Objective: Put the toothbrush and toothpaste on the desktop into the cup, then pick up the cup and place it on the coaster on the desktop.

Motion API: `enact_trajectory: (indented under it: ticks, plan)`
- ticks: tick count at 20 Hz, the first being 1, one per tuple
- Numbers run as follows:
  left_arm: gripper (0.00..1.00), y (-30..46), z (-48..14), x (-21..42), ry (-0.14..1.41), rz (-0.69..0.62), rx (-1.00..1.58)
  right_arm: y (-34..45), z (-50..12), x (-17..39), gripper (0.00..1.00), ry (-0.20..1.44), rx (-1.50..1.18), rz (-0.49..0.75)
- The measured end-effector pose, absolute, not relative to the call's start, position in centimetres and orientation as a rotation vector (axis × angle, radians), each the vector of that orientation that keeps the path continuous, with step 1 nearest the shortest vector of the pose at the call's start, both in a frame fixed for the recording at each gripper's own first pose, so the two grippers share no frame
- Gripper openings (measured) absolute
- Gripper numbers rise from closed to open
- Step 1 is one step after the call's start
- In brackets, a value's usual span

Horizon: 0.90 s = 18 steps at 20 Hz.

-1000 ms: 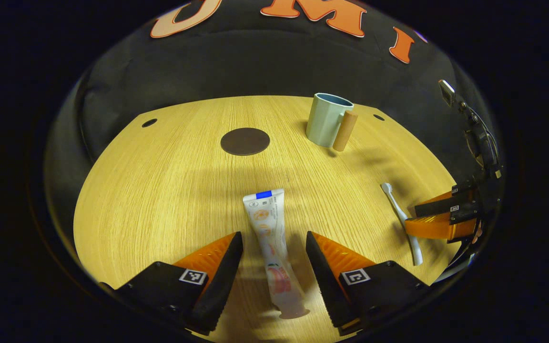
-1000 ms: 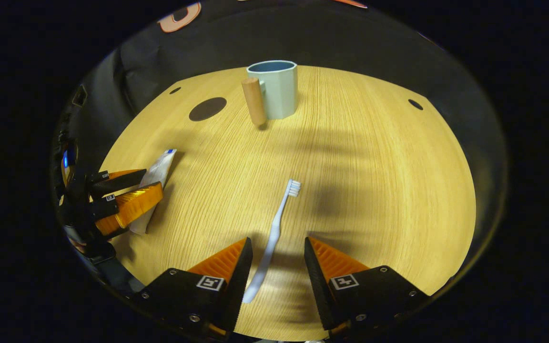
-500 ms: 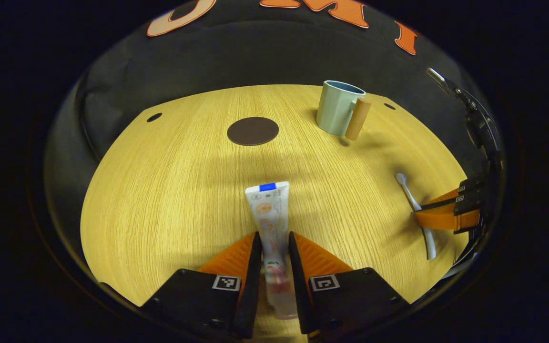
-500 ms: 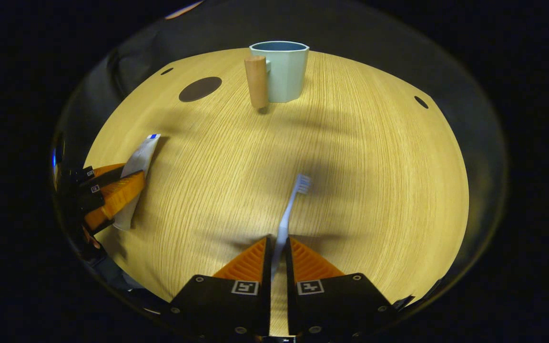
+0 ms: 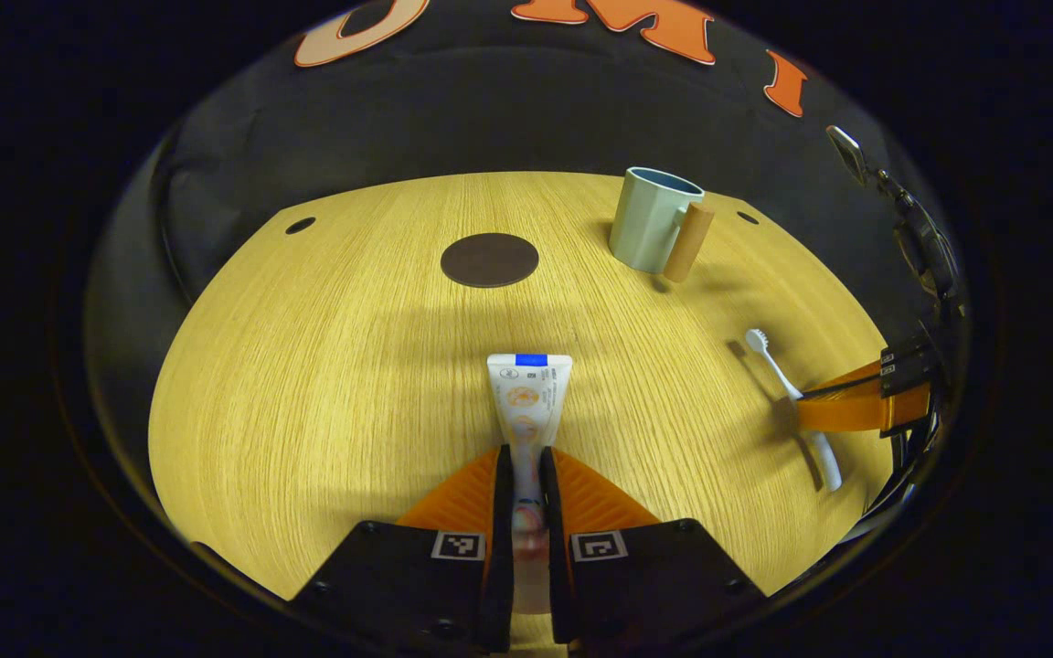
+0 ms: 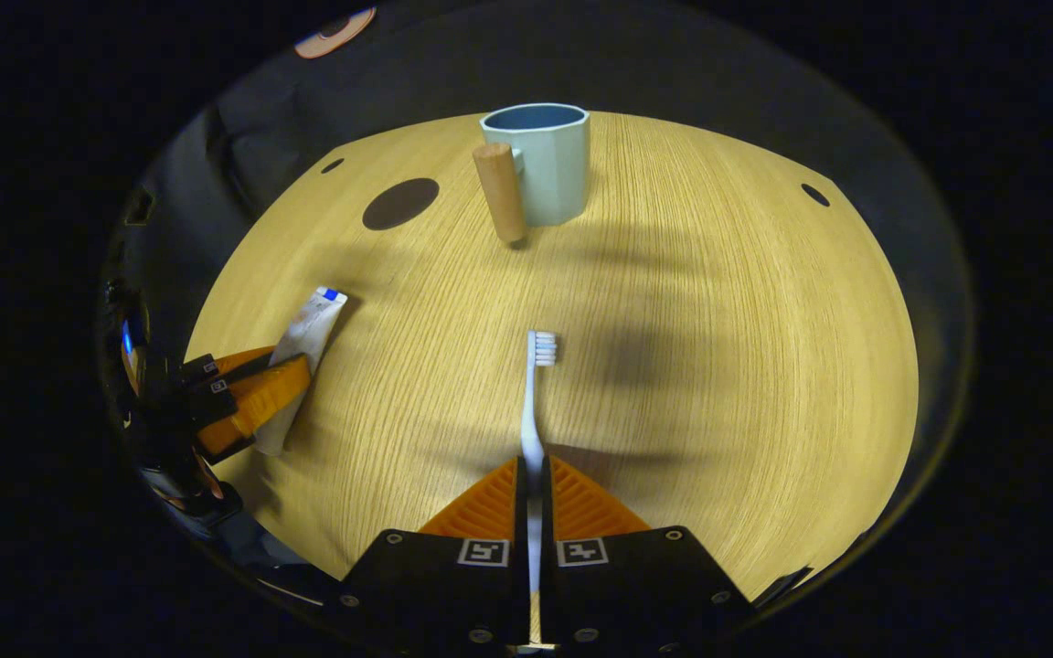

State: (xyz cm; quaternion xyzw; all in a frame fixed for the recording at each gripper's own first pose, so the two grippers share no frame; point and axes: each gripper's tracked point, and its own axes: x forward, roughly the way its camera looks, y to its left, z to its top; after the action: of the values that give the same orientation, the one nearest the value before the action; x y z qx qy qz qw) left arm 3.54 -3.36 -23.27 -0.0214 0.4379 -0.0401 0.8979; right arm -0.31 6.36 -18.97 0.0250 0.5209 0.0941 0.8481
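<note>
My left gripper is shut on the white toothpaste tube, whose blue-striped end points toward the far side of the table. My right gripper is shut on the handle of the white toothbrush, bristles pointing ahead. The pale green cup with a wooden handle stands upright at the far right, and shows straight ahead as cup. The dark round coaster lies left of it, seen as coaster. The right gripper holds the toothbrush; the left gripper holds the toothpaste.
The round wooden table has small dark holes near its far edge. Black cloth wall stands behind it. A person's hand holds the left gripper at the table's left edge.
Both grippers closed from open: the left onto the toothpaste, the right onto the toothbrush handle. The toothbrush now points straight ahead and both items appear lifted slightly.
</note>
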Motion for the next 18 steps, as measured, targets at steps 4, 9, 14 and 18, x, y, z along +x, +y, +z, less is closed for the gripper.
enact_trajectory:
  ticks: [4, 9, 14, 18]
  plan:
    - [0.2, -3.2, -23.3, 3.6, 0.892, -0.092, -0.041, 6.7, -17.4, 1.2, 0.05, 1.028, 0.06, 0.21]
    - [0.2, -3.4, -23.3, 3.6, 0.874, -0.082, -0.051, 6.9, -15.3, 3.3, 0.05, 0.93, 0.093, 0.224]
    - [0.2, -3.3, -23.4, 3.6, 0.866, -0.076, -0.053, 6.5, -13.3, 5.5, 0.05, 0.836, 0.141, 0.208]
    - [0.2, -3.4, -23.5, 3.6, 0.859, -0.072, -0.057, 6.2, -12.1, 6.5, 0.05, 0.795, 0.145, 0.203]
